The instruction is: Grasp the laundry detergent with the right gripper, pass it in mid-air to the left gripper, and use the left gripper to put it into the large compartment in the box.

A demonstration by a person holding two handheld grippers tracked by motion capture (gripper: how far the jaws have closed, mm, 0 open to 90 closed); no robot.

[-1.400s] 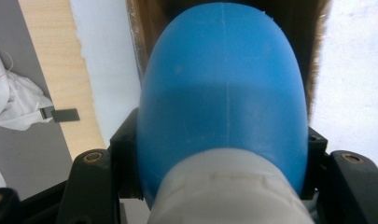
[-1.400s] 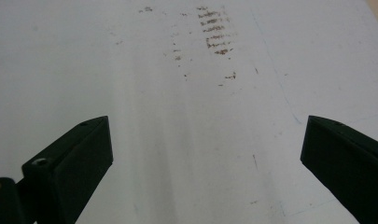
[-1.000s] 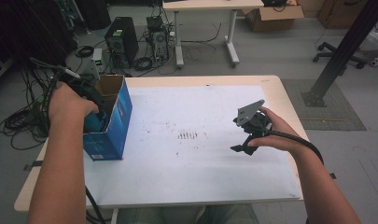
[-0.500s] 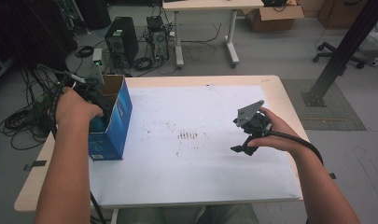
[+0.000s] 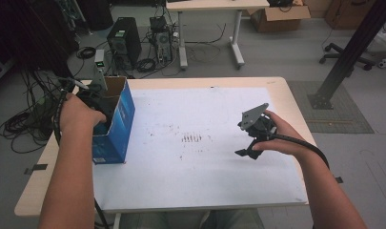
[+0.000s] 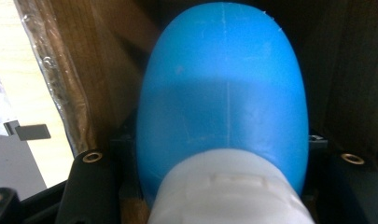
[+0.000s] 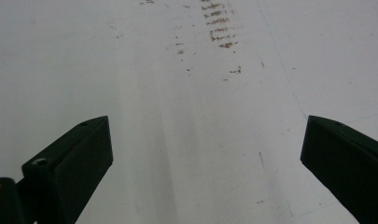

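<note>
- Since the earlier frames: left hand [image 5: 78,114] pushed a little deeper into the open-topped blue cardboard box [image 5: 115,129] at the table's left edge; right side unmoved.
- Nearest, in the left gripper view: smooth blue plastic bottle with a white ribbed cap [image 6: 222,116], lodged between the two black jaws of the left gripper [image 6: 219,196], cap end toward the camera, rounded body pointing into the box's brown inner walls.
- Closed on the bottle, by the look of it, with the body filling the space between the jaws and no gap visible at either side.
- Likely step: lifting the bottle out of the box. Best done by drawing straight up along the box's opening, wrist level, so the bottle's wide body clears the cardboard wall and the clear tape at the flap.
- Smooth curved plastic, probably prone to slipping: firm, steady squeeze, no twisting.
- Farther off, over the white scuffed table sheet [image 5: 205,181]: right gripper [image 5: 250,143] held by the right hand [image 5: 281,136], jaws spread wide, empty, hovering above bare sheet near some brown marks [image 7: 219,28].
- Worth bringing that gripper over to steady the box if it starts to rise with the bottle.
</note>
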